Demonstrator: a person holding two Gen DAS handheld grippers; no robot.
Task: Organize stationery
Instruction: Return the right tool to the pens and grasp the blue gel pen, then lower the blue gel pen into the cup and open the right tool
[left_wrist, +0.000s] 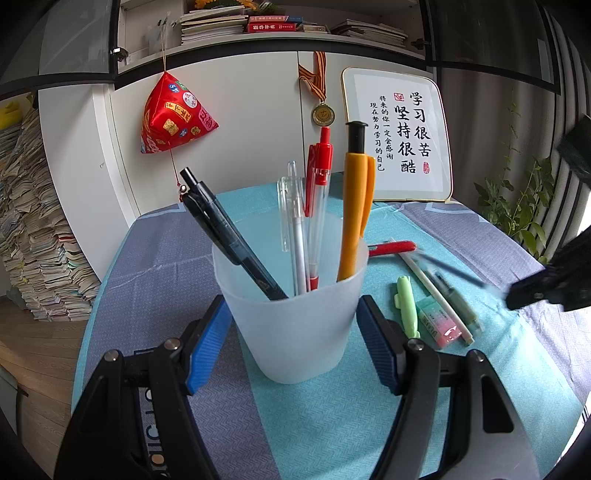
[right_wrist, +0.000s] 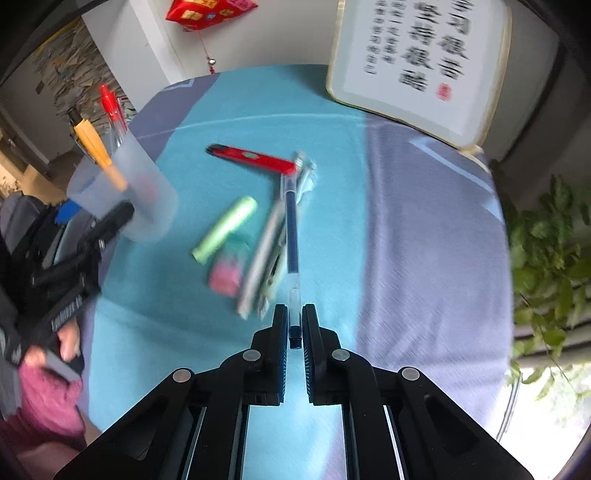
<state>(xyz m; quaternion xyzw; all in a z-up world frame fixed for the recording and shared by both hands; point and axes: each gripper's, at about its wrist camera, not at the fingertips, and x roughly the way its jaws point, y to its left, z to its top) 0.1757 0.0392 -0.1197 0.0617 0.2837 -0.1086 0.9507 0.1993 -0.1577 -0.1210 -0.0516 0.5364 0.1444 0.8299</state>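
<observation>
Teal cloth covers the table (right_wrist: 332, 122); left gripper (left_wrist: 291, 332) clamps the frosted cup (left_wrist: 295, 314) steady for loading, while right gripper (right_wrist: 294, 325) pinches the blue pen (right_wrist: 291, 221) by its end, among loose stationery beside the cup

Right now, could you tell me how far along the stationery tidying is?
Four pens already stand in the frosted cup, which the left gripper holds. The right gripper is shut on a blue pen. Still loose on the table: the red pen, green highlighter, pink eraser and two pale pens.
</observation>
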